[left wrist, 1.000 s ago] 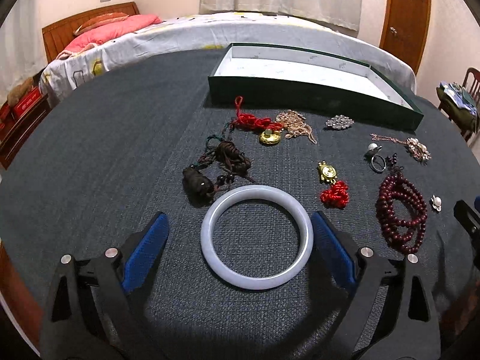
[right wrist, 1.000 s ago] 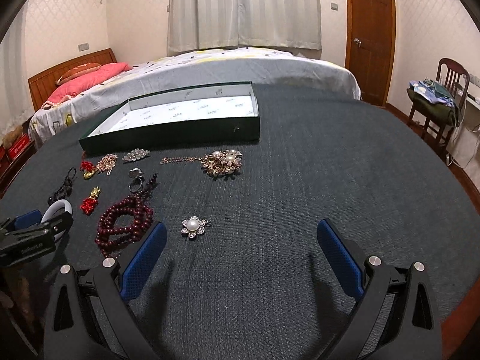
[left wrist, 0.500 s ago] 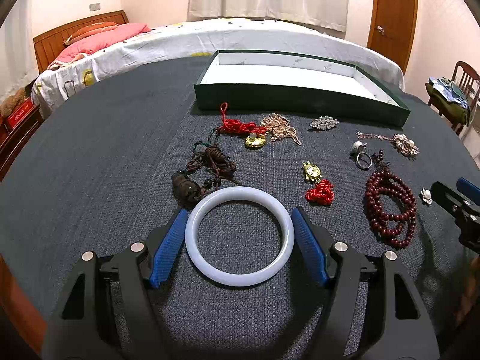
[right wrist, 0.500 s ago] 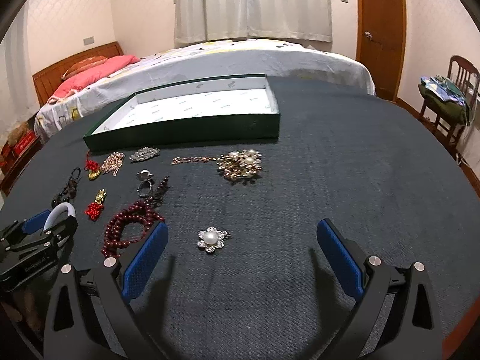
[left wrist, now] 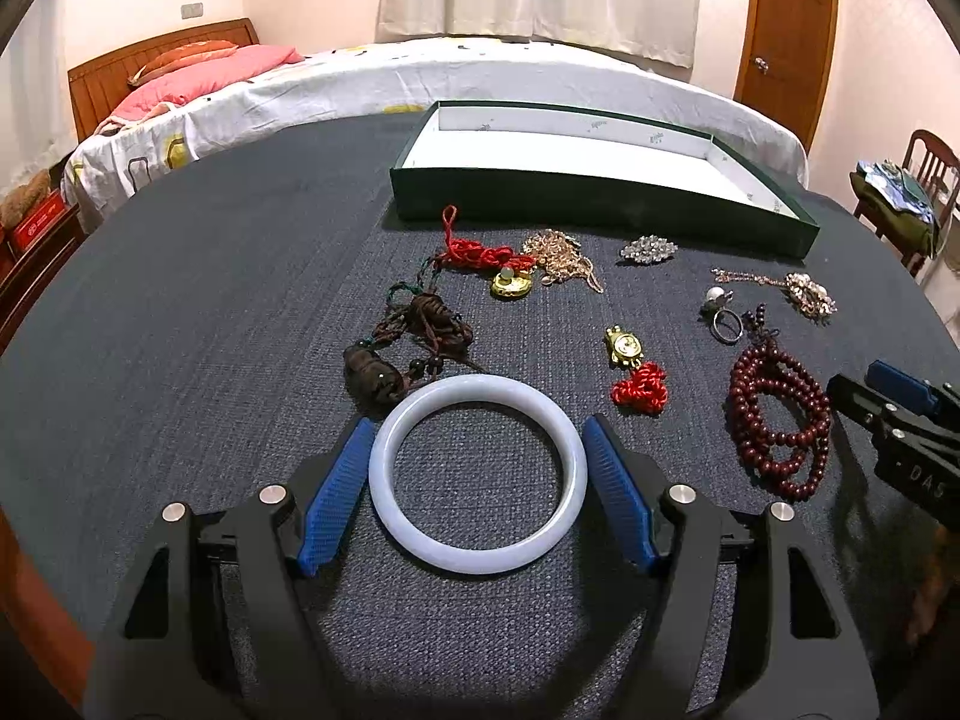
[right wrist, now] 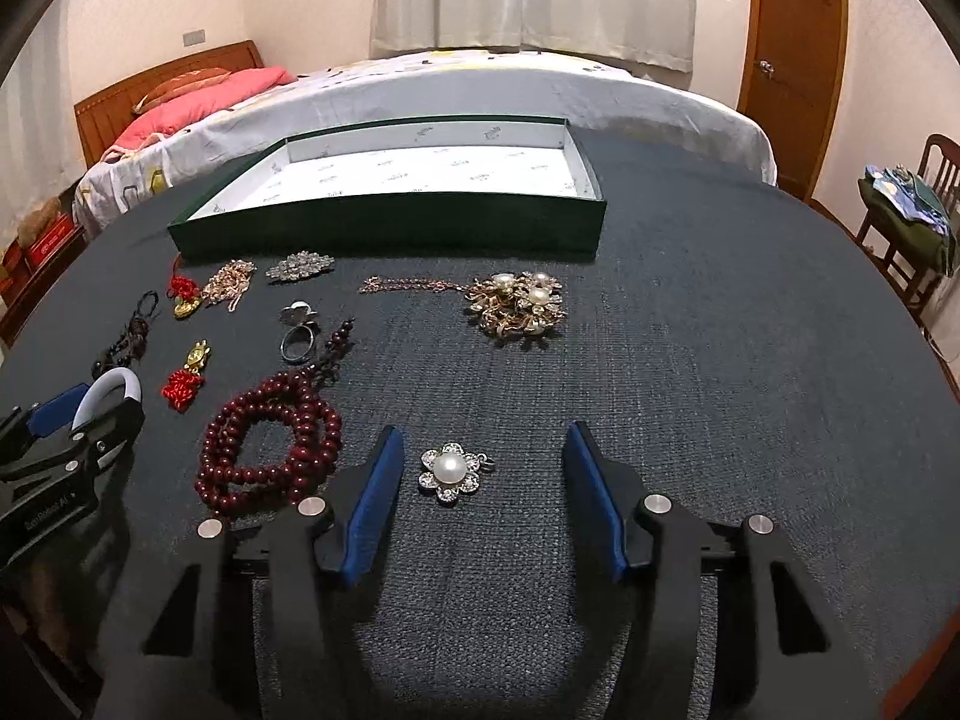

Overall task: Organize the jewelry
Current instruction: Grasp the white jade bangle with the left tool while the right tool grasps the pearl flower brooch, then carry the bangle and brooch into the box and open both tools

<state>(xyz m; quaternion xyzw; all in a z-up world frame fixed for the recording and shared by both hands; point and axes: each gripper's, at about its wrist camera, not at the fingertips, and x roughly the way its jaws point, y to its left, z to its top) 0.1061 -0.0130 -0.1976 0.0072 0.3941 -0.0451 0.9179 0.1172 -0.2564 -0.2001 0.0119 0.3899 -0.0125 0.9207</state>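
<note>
A pale jade bangle (left wrist: 477, 474) lies flat on the dark cloth, and my left gripper (left wrist: 477, 483) has its blue pads closed against both sides of it. The bangle's edge shows in the right wrist view (right wrist: 111, 391). My right gripper (right wrist: 480, 501) is open, its fingers either side of a pearl flower brooch (right wrist: 451, 471) that lies nearer the left finger. A green tray with a white inside (left wrist: 600, 204) stands at the back, also seen in the right wrist view (right wrist: 390, 228).
Loose jewelry lies between the grippers and tray: dark red bead strand (left wrist: 777, 414), brown cord knots (left wrist: 414, 342), red cord with gold charm (left wrist: 486, 261), gold chain (left wrist: 561, 258), crystal brooch (left wrist: 648, 249), ring (left wrist: 725, 323), pearl cluster necklace (right wrist: 519, 303). A bed stands behind.
My left gripper closed in from wide open until its pads met the bangle. My right gripper moved forward and narrowed around the pearl brooch.
</note>
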